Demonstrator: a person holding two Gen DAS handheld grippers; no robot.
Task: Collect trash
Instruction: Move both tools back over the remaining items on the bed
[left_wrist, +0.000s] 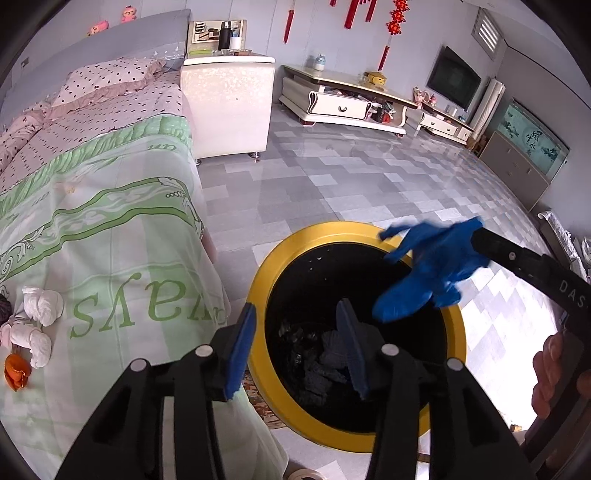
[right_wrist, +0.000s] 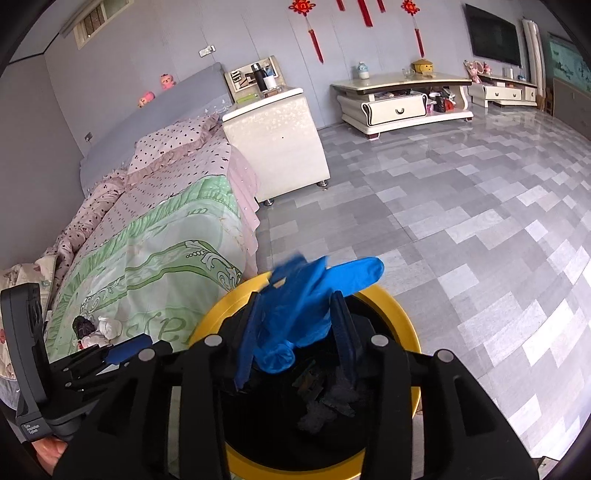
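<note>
A blue rubber glove (right_wrist: 303, 306) hangs between the spread fingers of my right gripper (right_wrist: 295, 332), over the yellow-rimmed black bin (right_wrist: 402, 317); it touches the left pad and looks loose. The glove (left_wrist: 424, 266) shows blurred above the bin (left_wrist: 456, 339) in the left wrist view. My left gripper (left_wrist: 299, 347) is open and empty, over the bin's near left rim. Dark crumpled trash (left_wrist: 325, 365) lies in the bin. White tissue wads (left_wrist: 37, 321) and an orange scrap (left_wrist: 16, 371) lie on the bed (left_wrist: 110, 229).
A white nightstand (left_wrist: 229, 107) stands beyond the bed. A low white TV cabinet (left_wrist: 343, 99) and a wall TV (left_wrist: 452, 79) line the far wall. Grey tiled floor (left_wrist: 351, 184) lies between. The bed's edge touches the bin's left side.
</note>
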